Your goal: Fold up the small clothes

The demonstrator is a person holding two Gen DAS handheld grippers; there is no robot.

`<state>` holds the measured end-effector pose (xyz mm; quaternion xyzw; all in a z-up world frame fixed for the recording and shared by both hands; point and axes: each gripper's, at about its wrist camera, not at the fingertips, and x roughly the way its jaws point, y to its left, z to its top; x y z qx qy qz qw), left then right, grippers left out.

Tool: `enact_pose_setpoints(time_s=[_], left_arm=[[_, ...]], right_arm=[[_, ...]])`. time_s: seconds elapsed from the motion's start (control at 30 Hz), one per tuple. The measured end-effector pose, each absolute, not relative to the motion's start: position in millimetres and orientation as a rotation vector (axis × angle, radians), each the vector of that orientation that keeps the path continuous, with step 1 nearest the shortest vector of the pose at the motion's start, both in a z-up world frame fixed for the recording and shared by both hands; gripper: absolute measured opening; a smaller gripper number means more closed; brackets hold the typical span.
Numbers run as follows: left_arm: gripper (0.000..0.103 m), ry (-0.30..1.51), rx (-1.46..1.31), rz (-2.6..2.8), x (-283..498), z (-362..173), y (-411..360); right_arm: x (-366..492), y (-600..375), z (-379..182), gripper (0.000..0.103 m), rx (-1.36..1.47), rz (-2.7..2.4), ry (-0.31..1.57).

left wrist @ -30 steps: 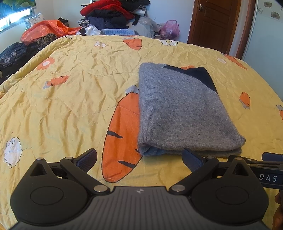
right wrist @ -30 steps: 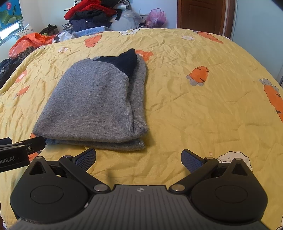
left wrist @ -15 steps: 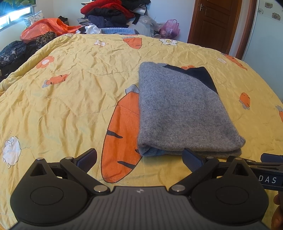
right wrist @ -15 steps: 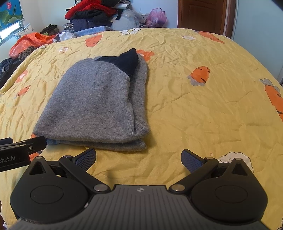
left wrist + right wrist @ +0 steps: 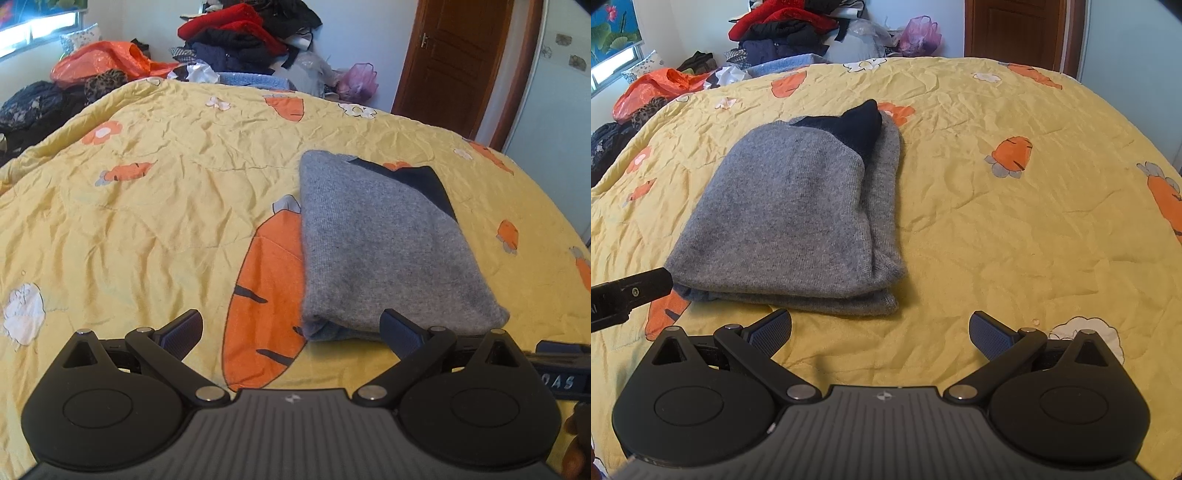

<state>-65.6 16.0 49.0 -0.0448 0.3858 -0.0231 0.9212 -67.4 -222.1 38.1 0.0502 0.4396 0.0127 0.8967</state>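
Left wrist view shows "OAS" lettering (image 5: 562, 382) beside the spread left hand-held gripper (image 5: 291, 328) near the folded grey sweater (image 5: 384, 254).

My black grippers; grey folded sweater (image 5: 790, 206) with navy trim; yellow bedspread (image 5: 997, 236), orange carrot print.

Yellow carrot-print bed (image 5: 997, 221) w/ folded grey sweater (image 5: 790, 214) on top.

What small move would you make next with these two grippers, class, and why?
Probably draw both away. The grey sweater already lies folded in layers on the yellow bedspread, and the left gripper and right gripper are open, empty, just short of its near edge.
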Motion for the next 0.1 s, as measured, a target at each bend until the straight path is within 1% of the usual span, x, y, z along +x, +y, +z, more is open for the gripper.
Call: enact_pose_setpoints(time_s=[0.1], left_arm=[[0.103,0.822,-0.069,-0.102,-59.7,42.6,23.6]], right_arm=[[-64.4,-229.2,35.2,0.103,0.125,0.024,0.908]])
